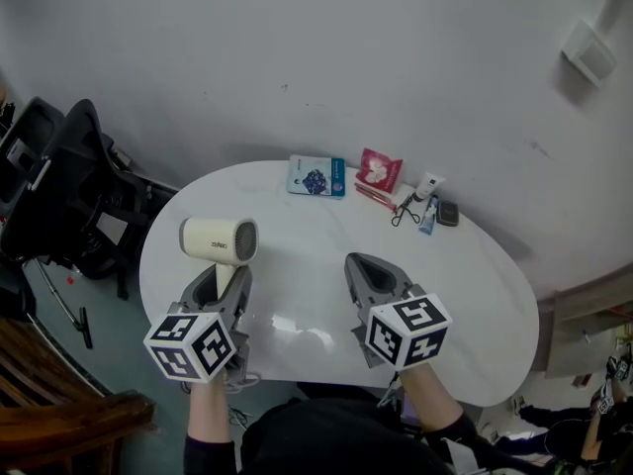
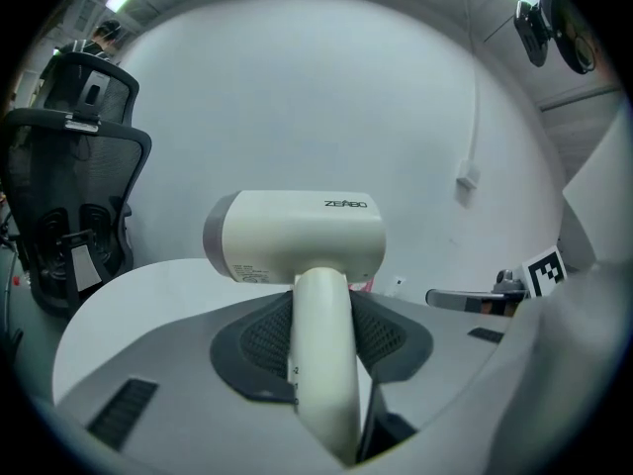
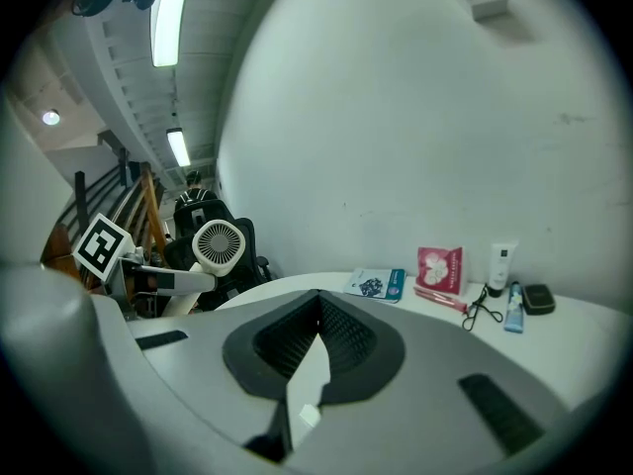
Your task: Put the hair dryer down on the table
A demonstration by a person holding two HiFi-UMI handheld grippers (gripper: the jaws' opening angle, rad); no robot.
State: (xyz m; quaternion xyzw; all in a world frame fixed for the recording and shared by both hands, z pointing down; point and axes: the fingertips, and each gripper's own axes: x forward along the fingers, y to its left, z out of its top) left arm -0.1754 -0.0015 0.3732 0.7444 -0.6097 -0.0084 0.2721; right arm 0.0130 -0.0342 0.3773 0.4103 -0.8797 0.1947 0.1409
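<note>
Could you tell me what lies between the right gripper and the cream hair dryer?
Nothing: bare white tabletop from right gripper to cream hair dryer, per the head view.

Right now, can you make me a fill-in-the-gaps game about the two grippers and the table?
1. The left gripper is shut on the hair dryer, gripping its ____.
2. The right gripper is shut and holds ____.
3. The colour of the table is ____.
4. In the head view, the black chair stands on the table's ____ side.
Missing words: handle; nothing; white; left.
</note>
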